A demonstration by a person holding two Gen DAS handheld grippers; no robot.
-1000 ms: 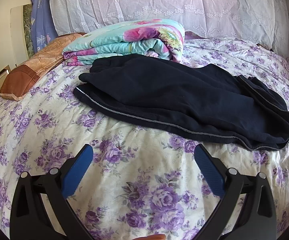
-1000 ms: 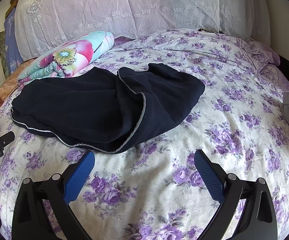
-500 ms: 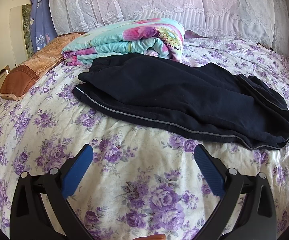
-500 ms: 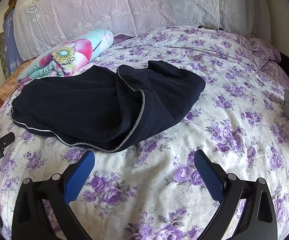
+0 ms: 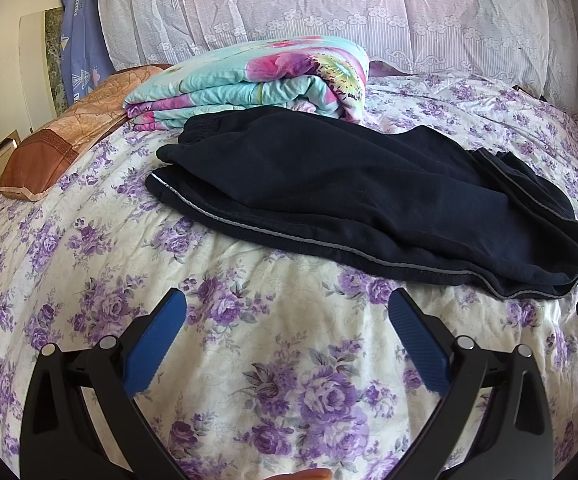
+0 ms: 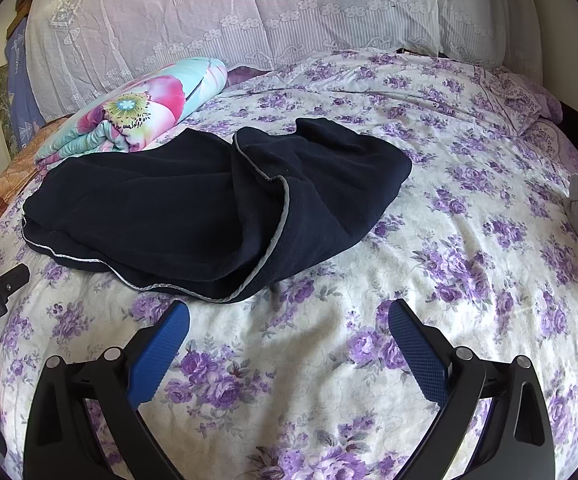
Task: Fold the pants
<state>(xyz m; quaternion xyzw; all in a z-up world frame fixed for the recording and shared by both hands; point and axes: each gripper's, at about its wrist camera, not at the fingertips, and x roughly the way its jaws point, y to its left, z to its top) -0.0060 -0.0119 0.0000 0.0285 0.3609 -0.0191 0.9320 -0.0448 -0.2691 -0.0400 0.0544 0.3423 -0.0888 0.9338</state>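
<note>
1. Left wrist view had the left gripper (image 5: 287,334) nearest, its blue pads spread wide and grasping nothing, hovering over the bare floral bedsheet (image 5: 249,360).
2. Right wrist view showed the right gripper (image 6: 289,338) likewise released and empty above the sheet, just short of the nearest hem of the pants (image 6: 209,216). The other tool's tip poked in at the left edge, beside part of a hand.
3. Next out lay the dark pants with their grey piping, spread across the middle of the bed, apparently doubled leg on leg. One end was flopped back over itself in a loose, rumpled roll, the piping curling through it.
4. Beyond them, a folded floral quilt (image 5: 257,80) sat touching or just beside the far edge of the pants at the waistband end; I could not tell which. An orange pillow (image 5: 61,144) lay to its left, and lace-covered pillows (image 5: 369,12) stood at the head.
5. Risks, as I judged them:
   - Pinching only the top layer at the rumpled end would drag the layers apart and undo the alignment.
   - Folding before smoothing that roll would lock in a lump.
   - Biting too deep could catch the sheet along with the cloth.
   - Lifting the waistband end carelessly might snag the quilt.
</note>
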